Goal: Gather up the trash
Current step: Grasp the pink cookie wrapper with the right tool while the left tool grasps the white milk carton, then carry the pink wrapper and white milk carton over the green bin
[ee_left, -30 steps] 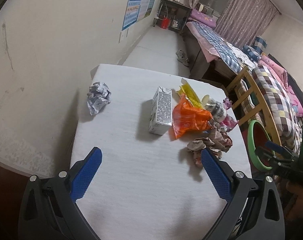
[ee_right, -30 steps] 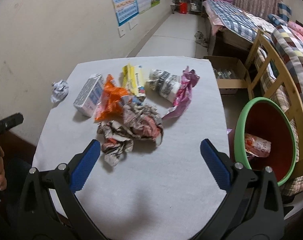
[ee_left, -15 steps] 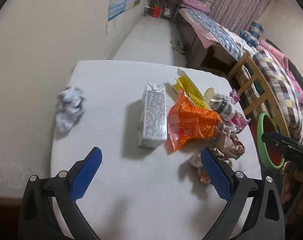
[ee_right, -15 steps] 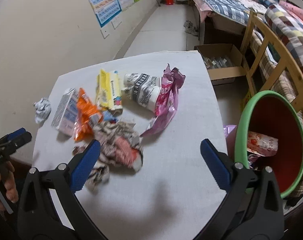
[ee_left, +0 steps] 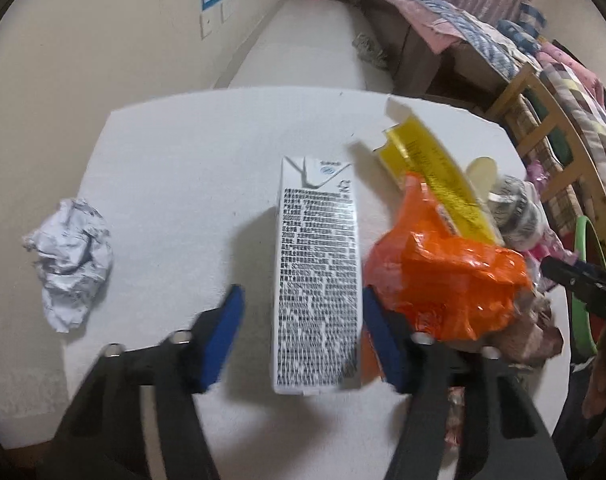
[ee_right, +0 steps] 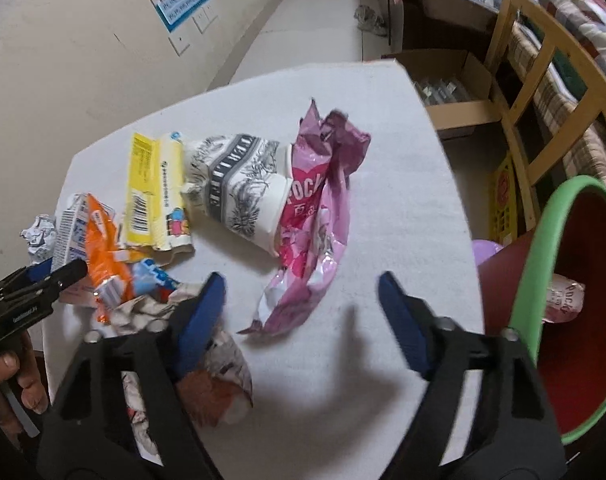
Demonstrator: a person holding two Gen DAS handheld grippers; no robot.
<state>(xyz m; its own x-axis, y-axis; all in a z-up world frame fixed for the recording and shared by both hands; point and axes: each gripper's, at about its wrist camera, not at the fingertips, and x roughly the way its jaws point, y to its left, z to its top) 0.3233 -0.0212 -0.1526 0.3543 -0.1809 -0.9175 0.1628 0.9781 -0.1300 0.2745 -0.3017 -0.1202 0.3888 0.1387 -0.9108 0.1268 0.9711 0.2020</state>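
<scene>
- Left gripper [ee_left: 301,316]: jaws open, straddling the near end of the white carton [ee_left: 317,276]. Left pad has a clear gap to the carton; right pad is at its edge, contact can't be confirmed. Motion blur here.
- Carton lies flat on the white table [ee_left: 183,160], printed side up, long axis running away from the gripper.
- Orange wrapper [ee_left: 443,276] is right of the carton, touching or just beside it; the right pad sits between the two.
- Yellow box [ee_left: 435,172] is right of the carton, behind the orange wrapper and partly under it.
- Crumpled white paper [ee_left: 71,264] is left of the carton, well apart, near the table's left edge.
- Right gripper [ee_right: 301,312]: jaws open, nothing between them, over bare table near the tail of the pink wrapper [ee_right: 315,224].
- Paper cup [ee_right: 239,184] lies on its side right of the carton, beyond the yellow box, with the pink wrapper lying against its mouth end.
- Crumpled printed paper [ee_right: 219,384] is under the right gripper's left finger.
- Green-rimmed red bin [ee_right: 543,248] is off the table's right edge, far from the carton; one pink wrapper is already inside.
</scene>
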